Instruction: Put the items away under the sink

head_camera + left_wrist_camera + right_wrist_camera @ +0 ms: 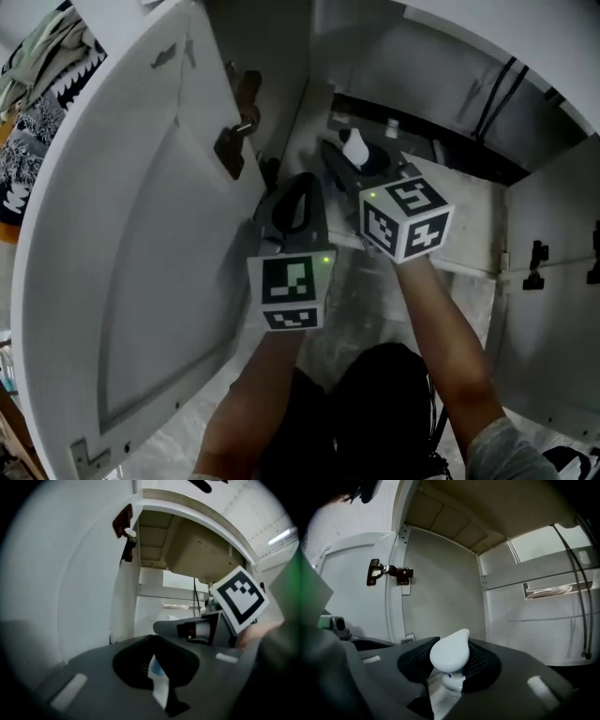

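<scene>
My right gripper [353,161] is shut on a white pump bottle; its rounded white pump head [354,147] sticks up between the jaws. In the right gripper view the pump head [450,652] stands above the bottle's neck [451,682], facing the cabinet's back corner. To its left, my left gripper [292,204] is shut on a thin white item with a blue patch [158,679], seen only in the left gripper view. Both grippers point into the open cabinet under the sink [473,217]. The right gripper's marker cube [239,597] shows at the right of the left gripper view.
The white cabinet door [141,234] stands open at the left, with brown hinges [234,141] on its inner edge. A second door [562,281] is open at the right. Dark hoses [576,597] run down the cabinet's right side. The sink basin's underside [201,550] hangs overhead.
</scene>
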Demonstrator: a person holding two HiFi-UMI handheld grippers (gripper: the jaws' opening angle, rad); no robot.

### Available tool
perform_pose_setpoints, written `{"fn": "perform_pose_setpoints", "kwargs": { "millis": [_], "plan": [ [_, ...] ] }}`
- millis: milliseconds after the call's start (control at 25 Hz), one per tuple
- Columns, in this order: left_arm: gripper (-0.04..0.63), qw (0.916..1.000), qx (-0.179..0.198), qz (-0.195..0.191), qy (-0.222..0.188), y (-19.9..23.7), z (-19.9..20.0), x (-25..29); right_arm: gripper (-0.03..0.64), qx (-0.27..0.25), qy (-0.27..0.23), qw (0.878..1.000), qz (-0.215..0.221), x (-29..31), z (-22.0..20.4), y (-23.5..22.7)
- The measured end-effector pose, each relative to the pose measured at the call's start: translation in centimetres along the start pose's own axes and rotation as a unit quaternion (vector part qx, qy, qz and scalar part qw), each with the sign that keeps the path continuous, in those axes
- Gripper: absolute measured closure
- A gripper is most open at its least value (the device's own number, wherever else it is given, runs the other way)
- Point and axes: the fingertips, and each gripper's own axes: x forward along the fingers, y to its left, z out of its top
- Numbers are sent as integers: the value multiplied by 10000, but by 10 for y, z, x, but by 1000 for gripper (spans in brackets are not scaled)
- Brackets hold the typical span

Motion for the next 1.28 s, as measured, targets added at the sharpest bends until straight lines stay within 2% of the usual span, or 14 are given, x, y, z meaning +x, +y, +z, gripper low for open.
{"fn": "perform_pose_setpoints", "kwargs": {
  "millis": [120, 240, 360, 600, 920, 1160, 1280],
  "plan": [
    [584, 9999, -52, 7, -134, 0, 3, 3, 482, -26, 34, 10000, 52, 12, -8, -3],
    [584, 9998, -126, 40, -151, 1, 3, 6, 482, 169, 13, 9999, -4, 17, -10, -11],
    [584, 9998, -6, 24, -188, -3, 3, 8, 482, 202, 157, 9997, -2, 18, -12, -14],
    [584, 9996, -150, 83, -204, 1, 3, 11, 482, -297, 540, 9980, -143, 21, -14, -12],
    [584, 9998, -36, 120, -143, 2, 1, 15, 471, 74, 368, 9991, -193, 20, -12, -27],
    [584, 9998, -74, 151, -77, 1, -2, 20, 374, 183, 206, 9996, 112, 22, -9, -24],
    [584, 9999, -64, 145, -69, 1, -3, 20, 356, -57, 166, 9997, 179, 23, -8, -18]
  ]
}}
